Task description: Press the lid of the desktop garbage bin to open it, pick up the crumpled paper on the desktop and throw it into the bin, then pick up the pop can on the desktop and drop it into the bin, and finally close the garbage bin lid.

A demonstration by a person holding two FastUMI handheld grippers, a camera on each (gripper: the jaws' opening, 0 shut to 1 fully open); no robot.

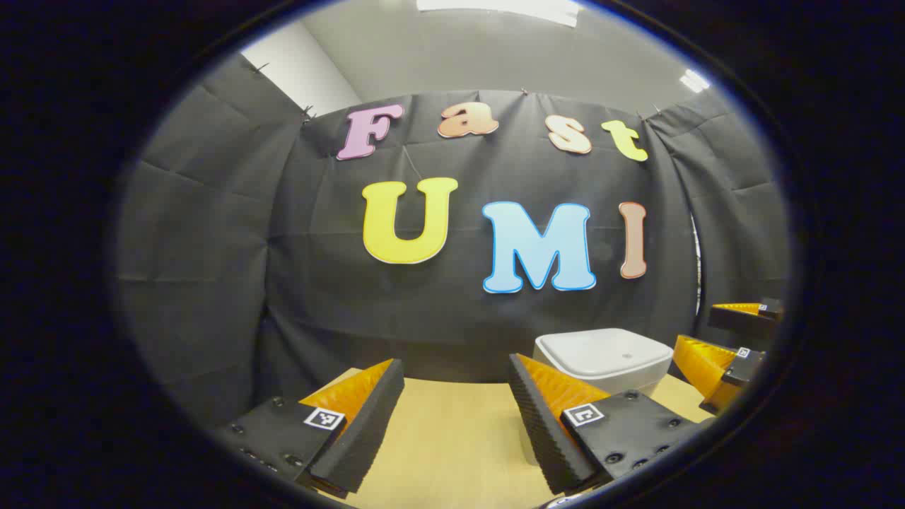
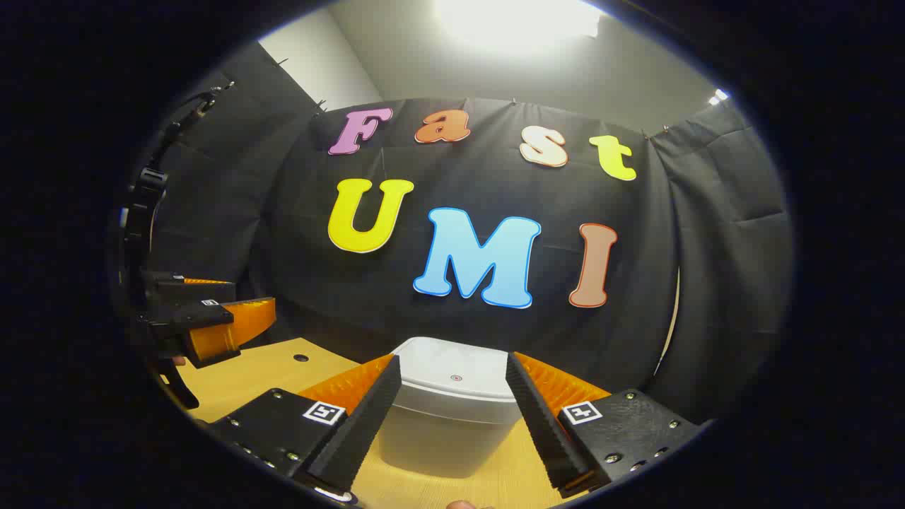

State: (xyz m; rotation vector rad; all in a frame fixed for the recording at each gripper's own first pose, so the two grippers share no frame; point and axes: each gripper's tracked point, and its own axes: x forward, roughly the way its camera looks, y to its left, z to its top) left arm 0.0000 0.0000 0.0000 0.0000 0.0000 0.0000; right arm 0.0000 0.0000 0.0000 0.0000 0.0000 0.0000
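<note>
A pale wooden desk runs back to a black cloth wall, lit by a bright ceiling lamp.

In the right gripper view, the right claw is nearest, released, its jaws spread wide with nothing between the pads. Just beyond its fingertips and centred in the gap stands the white bin, lid down and flat, a small round mark near the lid's middle. Farther off, to that claw's left, the left claw hangs above the desk.

In the left gripper view, the left claw is also released and empty, bare desk ahead of it. The bin sits ahead and to its right, partly behind its right finger, with the right claw just past it.

The paper and can sit somewhere these views do not settle.

The step in hand looks like the first one: pressing the lid open. To do it well, the right claw should probably come forward and down over the lid, then press with one fingertip squarely from above. A push-latch lid likely wants a short, firm press and a clean lift away, so it can spring up. A slanted shove could slide the light bin across the desk. The left claw would best keep clear of the lid's swing.
</note>
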